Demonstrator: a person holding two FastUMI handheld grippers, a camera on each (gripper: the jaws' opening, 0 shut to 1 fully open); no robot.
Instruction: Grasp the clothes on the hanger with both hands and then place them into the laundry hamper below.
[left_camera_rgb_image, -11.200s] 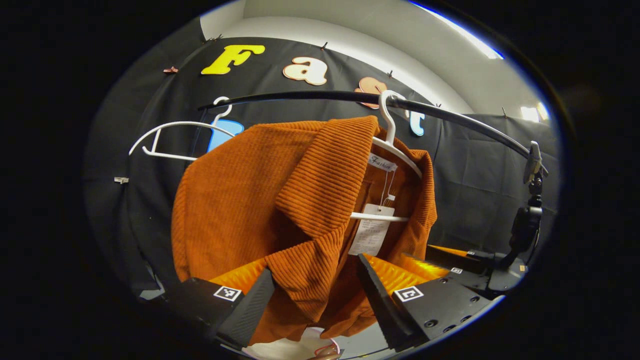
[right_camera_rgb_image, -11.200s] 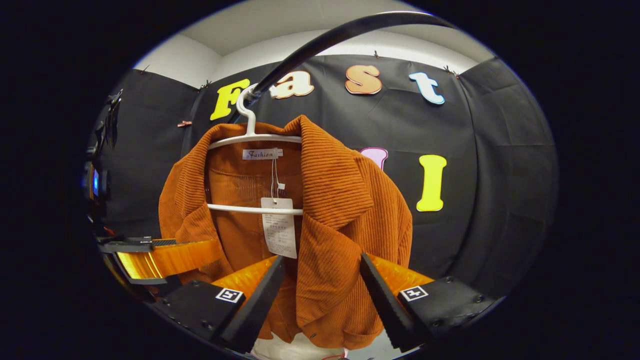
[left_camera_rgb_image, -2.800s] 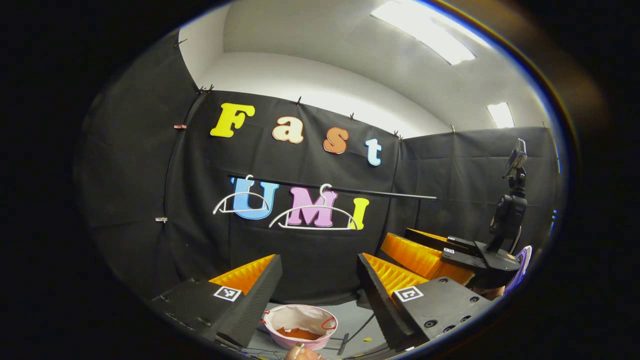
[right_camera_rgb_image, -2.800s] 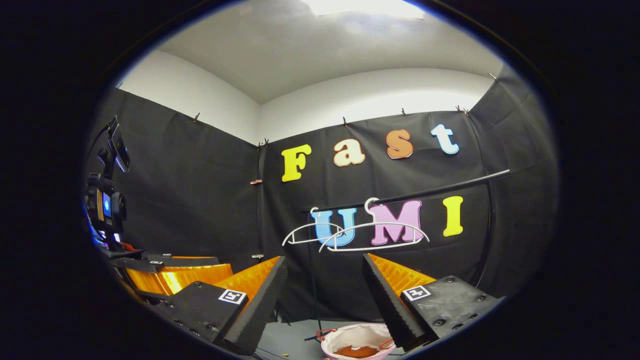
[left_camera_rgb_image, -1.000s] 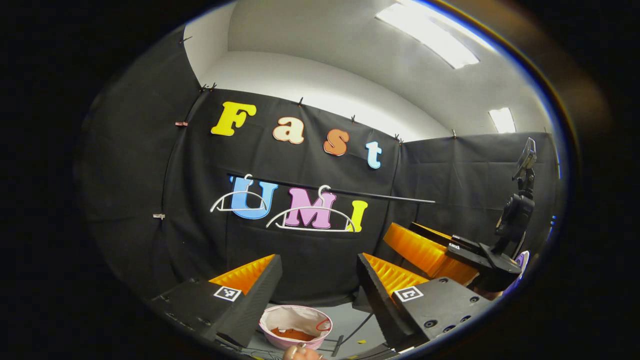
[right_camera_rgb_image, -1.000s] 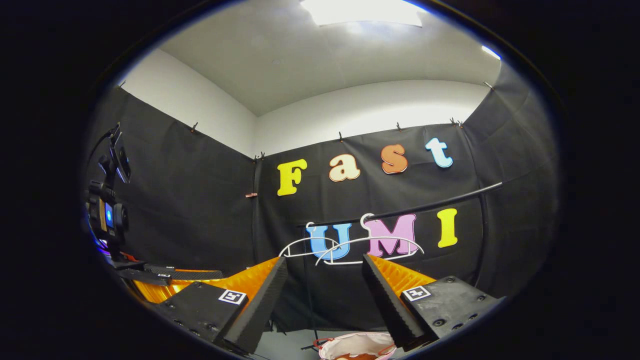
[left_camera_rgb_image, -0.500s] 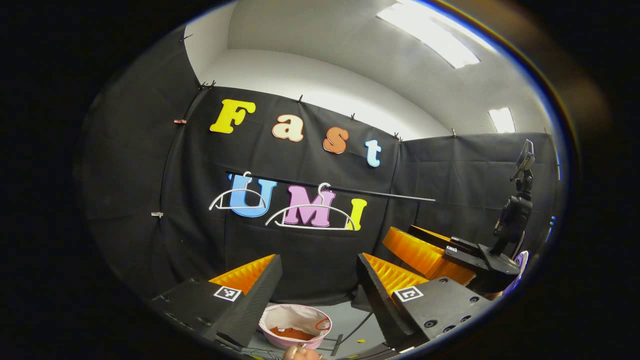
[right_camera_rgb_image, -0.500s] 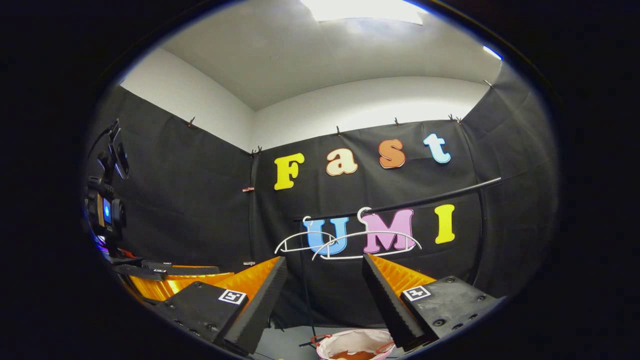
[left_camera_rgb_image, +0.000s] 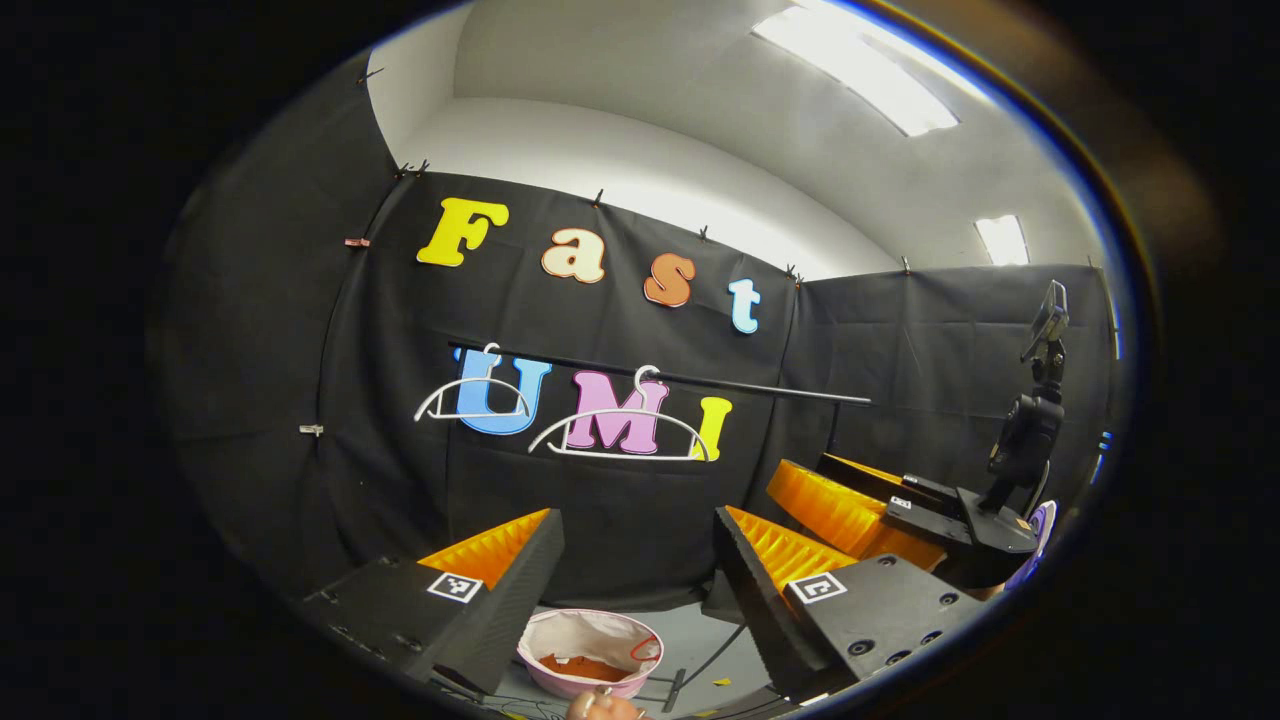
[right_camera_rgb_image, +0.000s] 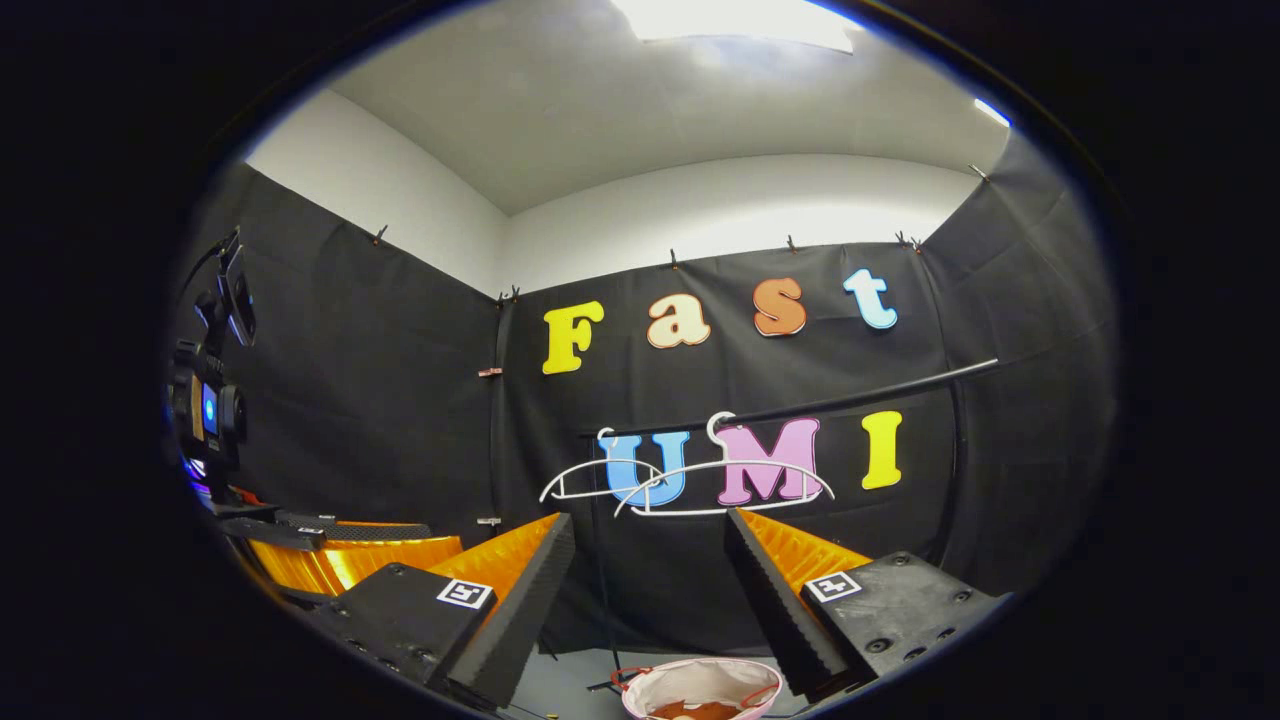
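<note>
The orange corduroy garment (left_camera_rgb_image: 585, 667) lies inside the pink-rimmed white hamper (left_camera_rgb_image: 590, 630) on the floor below the rail; the hamper (right_camera_rgb_image: 700, 680) also sits low in the right gripper view with orange cloth (right_camera_rgb_image: 700, 711) in it. Two bare white hangers (left_camera_rgb_image: 620, 435) (left_camera_rgb_image: 472, 398) hang on the black rail (left_camera_rgb_image: 700, 383). My left gripper (left_camera_rgb_image: 640, 590) is open with nothing between its fingers, well back from the rail. My right gripper (right_camera_rgb_image: 650, 590) is open and bare too. The right gripper (left_camera_rgb_image: 880, 505) appears at the right of the left gripper view, the left gripper (right_camera_rgb_image: 330, 545) at the left of the right gripper view.
The rail (right_camera_rgb_image: 820, 405) spans the back wall with both hangers (right_camera_rgb_image: 720, 488) on it. Grey floor (left_camera_rgb_image: 700, 645) with a dark cable (left_camera_rgb_image: 705, 660) surrounds the hamper. A fingertip (left_camera_rgb_image: 600, 705) shows at the bottom edge of the left gripper view.
Since 11.2 s ago the garment has come off the hanger and into the hamper, and both grippers have backed away. Over the last second only slight camera drift.
</note>
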